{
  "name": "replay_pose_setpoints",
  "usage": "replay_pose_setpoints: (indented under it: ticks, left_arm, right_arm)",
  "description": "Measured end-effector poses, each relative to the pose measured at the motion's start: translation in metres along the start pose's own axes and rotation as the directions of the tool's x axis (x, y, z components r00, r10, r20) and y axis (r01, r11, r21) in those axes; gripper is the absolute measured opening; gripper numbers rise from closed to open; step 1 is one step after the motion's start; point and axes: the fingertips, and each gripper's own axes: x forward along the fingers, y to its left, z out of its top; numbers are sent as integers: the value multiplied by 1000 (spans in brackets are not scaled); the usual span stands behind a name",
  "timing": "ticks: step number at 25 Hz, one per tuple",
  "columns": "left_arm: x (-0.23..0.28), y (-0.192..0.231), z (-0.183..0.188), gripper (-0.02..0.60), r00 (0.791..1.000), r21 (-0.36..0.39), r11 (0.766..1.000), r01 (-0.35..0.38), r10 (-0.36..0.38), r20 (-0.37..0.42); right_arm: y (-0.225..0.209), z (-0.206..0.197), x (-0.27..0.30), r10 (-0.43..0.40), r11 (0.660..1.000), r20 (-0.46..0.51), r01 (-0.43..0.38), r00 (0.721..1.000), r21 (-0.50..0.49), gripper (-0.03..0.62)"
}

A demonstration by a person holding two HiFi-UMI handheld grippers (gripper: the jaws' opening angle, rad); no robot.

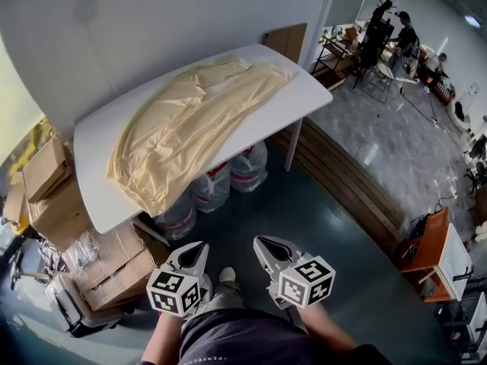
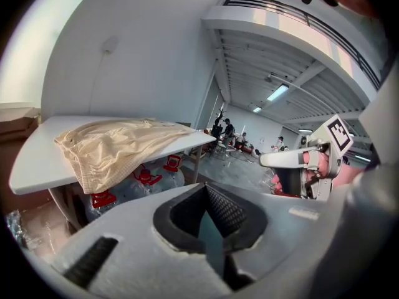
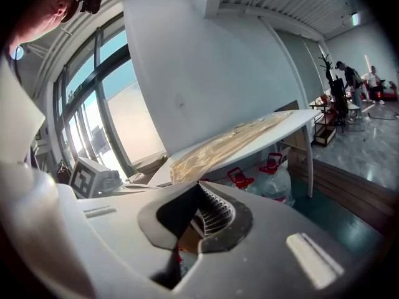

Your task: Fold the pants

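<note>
The pants lie spread on the worktop, waistband overhanging the near edge. The left gripper and right gripper are clenched, empty, well short. The fabric looks light and limp; pinch the waistband corners.

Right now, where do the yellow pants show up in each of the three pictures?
Head view: pants upper left of centre, spread on the white table.
Left gripper view: left side, mid-height, hanging over the table edge.
Right gripper view: centre, a thin slanting strip.
Shared landmark: red-capped water jugs under the table.
</note>
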Motion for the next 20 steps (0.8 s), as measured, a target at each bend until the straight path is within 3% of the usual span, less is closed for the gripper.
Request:
replay_pose_setpoints:
  ticks: [6, 11, 20]
  left_arm:
    - [24, 37, 8, 2, 997, 14, 997, -72, 73, -38]
    - [42, 73, 12, 3, 993, 10, 996, -89, 90, -81]
    - [70, 124, 9, 67, 975, 20, 988, -155, 156, -159]
  right_arm:
    - [-23, 25, 43, 12, 1000, -28, -12, 1000, 5, -3]
    - [-31, 43, 87, 33, 999, -43, -34, 999, -2, -3]
    - [-51, 55, 130, 56, 998, -95, -54, 994, 15, -2]
